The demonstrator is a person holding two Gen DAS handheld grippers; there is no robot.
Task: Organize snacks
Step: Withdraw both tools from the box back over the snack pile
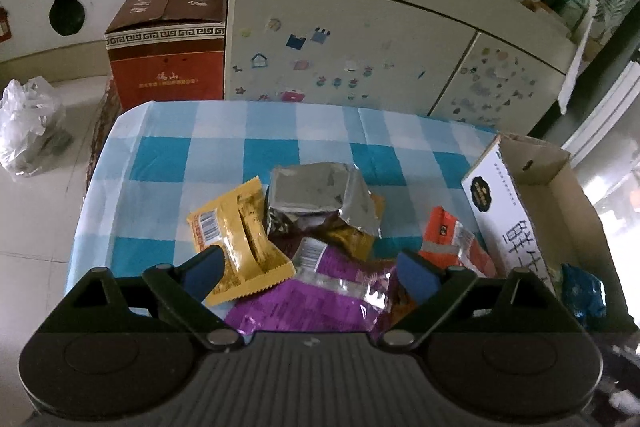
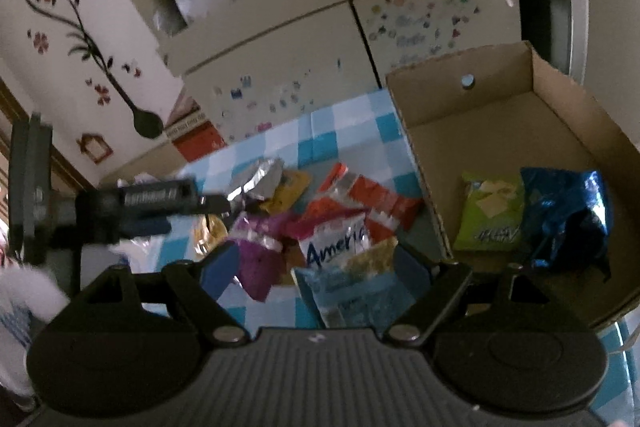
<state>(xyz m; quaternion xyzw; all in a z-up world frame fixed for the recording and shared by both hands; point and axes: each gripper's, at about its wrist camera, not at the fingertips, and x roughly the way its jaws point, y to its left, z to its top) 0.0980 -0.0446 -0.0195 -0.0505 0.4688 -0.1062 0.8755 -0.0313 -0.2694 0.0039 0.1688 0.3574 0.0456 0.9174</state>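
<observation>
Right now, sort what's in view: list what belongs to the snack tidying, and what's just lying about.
Part of the job:
- cardboard box
- green packet and blue packet, already in the box
- yellow packet
- silver packet
- purple packet
- orange packet
- light blue packet

Just lying about:
- red carton
- plastic bag on the floor
- stickered cabinet

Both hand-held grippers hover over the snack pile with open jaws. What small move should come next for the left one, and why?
Probably lower the left hand-held gripper and close on the purple packet. Its jaws stand open with that packet lying loose between them, and the cardboard box holds only two bags so far.
</observation>
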